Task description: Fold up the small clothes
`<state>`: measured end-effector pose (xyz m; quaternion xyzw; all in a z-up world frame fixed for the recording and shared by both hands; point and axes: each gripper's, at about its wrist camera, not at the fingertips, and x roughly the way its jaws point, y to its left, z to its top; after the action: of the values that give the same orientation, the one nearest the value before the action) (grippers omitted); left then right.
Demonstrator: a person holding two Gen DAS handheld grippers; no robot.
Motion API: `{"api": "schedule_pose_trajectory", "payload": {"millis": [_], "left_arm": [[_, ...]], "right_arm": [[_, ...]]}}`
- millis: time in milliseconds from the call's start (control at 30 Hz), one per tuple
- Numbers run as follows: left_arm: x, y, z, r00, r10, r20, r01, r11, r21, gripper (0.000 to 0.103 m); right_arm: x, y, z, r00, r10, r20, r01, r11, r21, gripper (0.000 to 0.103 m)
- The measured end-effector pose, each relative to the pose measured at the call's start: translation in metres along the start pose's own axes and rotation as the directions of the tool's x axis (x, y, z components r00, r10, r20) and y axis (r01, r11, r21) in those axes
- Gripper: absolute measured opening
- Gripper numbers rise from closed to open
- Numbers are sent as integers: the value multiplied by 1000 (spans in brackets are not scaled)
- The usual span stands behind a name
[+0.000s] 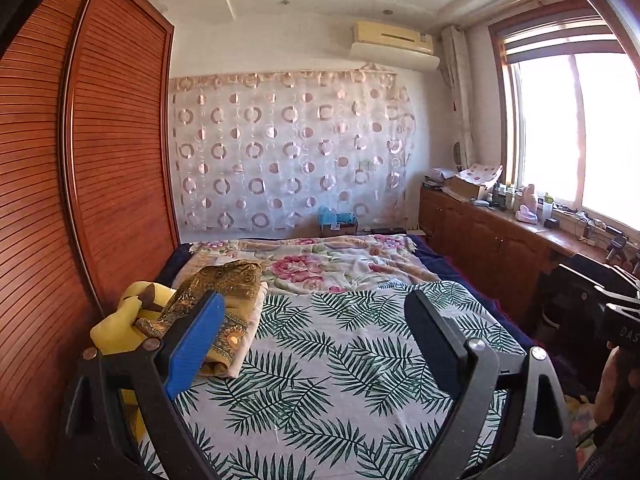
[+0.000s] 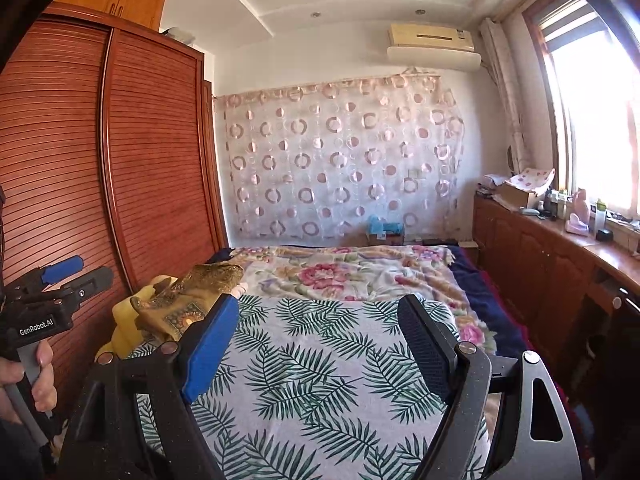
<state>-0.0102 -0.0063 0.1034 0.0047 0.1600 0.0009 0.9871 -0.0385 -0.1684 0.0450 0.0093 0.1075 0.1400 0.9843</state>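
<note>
A pile of small clothes lies at the left edge of the bed: a gold patterned garment (image 1: 224, 280) on a cream folded piece (image 1: 250, 320), with a yellow cloth (image 1: 116, 332) beside it. The pile also shows in the right wrist view (image 2: 192, 300). My left gripper (image 1: 316, 312) is open and empty, held above the leaf-print sheet (image 1: 332, 360), with the pile just past its blue left finger (image 1: 196, 344). My right gripper (image 2: 320, 320) is open and empty above the same sheet (image 2: 320, 380). The left gripper also appears at the left of the right wrist view (image 2: 76, 272).
A floral blanket (image 1: 320, 264) covers the far half of the bed. A wooden louvred wardrobe (image 1: 100, 160) stands close along the left. A wooden counter (image 1: 500, 236) with bottles and boxes runs under the window on the right. A dotted curtain (image 1: 288, 148) hangs on the far wall.
</note>
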Motion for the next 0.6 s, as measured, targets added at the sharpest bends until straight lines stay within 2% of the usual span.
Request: {"api": "schedule_pose_trajectory", "payload": {"millis": [600], "left_arm": [[1, -5, -1, 1000, -9, 0, 9, 1000, -2, 92]], "right_arm": [[0, -15, -1, 1000, 6, 0, -7, 1000, -8, 83]]}}
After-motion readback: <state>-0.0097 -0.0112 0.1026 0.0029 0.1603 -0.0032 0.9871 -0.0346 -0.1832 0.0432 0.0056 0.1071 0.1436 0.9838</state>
